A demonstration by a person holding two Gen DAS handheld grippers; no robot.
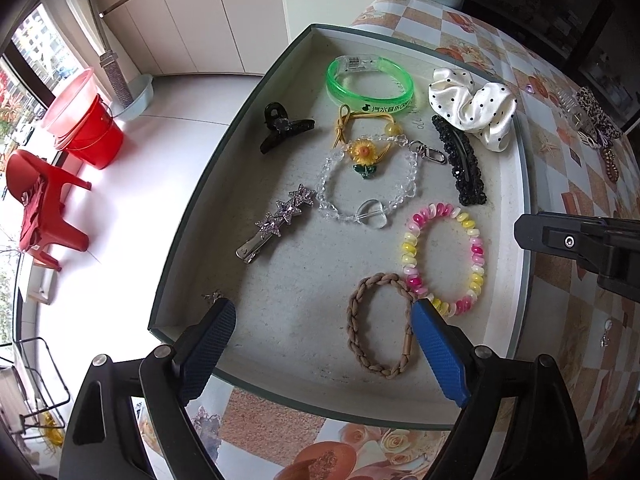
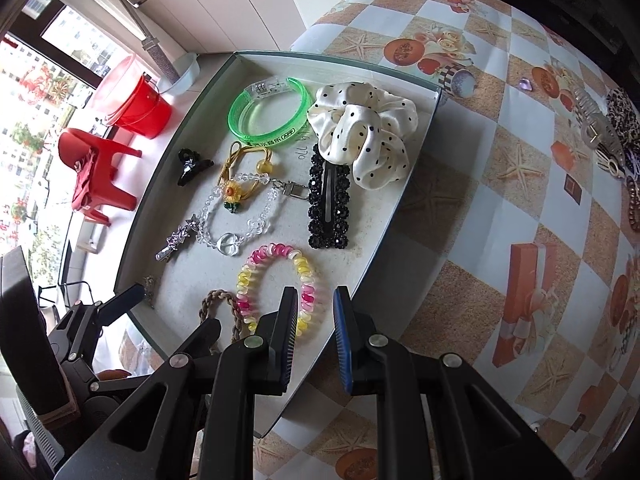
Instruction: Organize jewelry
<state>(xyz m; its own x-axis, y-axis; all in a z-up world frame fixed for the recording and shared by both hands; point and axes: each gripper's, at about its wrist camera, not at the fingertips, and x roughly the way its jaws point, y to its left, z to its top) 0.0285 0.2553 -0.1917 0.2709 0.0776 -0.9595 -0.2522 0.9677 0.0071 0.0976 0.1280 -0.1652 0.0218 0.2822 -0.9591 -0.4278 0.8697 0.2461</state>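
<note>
Grey tray [image 1: 524,184] on the surface holding a braided tan hair tie [image 1: 362,320], a pink-yellow spiral bracelet [image 1: 478,252], left tool [image 1: 324,312] wide apart above them, right tool [image 2: 316,308] narrowly apart, empty

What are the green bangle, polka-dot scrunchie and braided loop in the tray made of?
Green bangle: translucent glossy plastic, probably; light passes through.
Polka-dot scrunchie: satin-like fabric, shiny gathered folds.
Braided loop: matte tan cord, maybe faux leather; the plaited strands show.

The green bangle [image 2: 269,114] carries dark printed Chinese characters, legible as 汽水音乐, followed by "APP" in an oval outline. Handwriting on the tray floor [image 2: 304,152] beside the bangle is illegible.
</note>
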